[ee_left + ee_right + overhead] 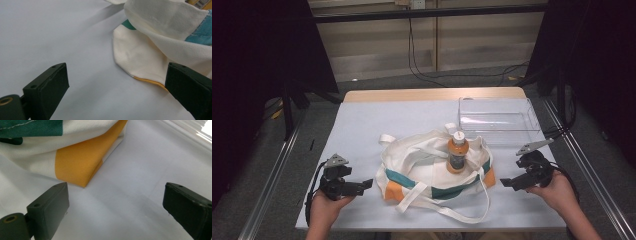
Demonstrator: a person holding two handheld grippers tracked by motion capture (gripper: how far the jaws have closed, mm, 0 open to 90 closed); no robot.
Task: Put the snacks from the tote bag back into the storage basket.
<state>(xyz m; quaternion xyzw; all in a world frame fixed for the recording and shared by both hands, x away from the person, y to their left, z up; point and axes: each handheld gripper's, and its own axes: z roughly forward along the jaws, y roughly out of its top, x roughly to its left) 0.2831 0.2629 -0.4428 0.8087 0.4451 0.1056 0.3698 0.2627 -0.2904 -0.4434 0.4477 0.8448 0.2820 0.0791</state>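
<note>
From where I am standing, both tongs are sitting with their jaws spread wide and nothing between them, and the person seems to be lining up on the two ends of the tote bag (434,170) that is lying flat in the middle of the table. To do this well, I would judge each gripper should be coming in low and biting only the top layer of cloth near a corner, so the orange bottle (457,152) standing on the bag is not getting tipped. The left gripper (362,186) is waiting just beside the bag's left edge, the right gripper (508,183) just beside its orange corner, neither touching cloth. The clear tray (499,120) is sitting behind, apart.
</note>
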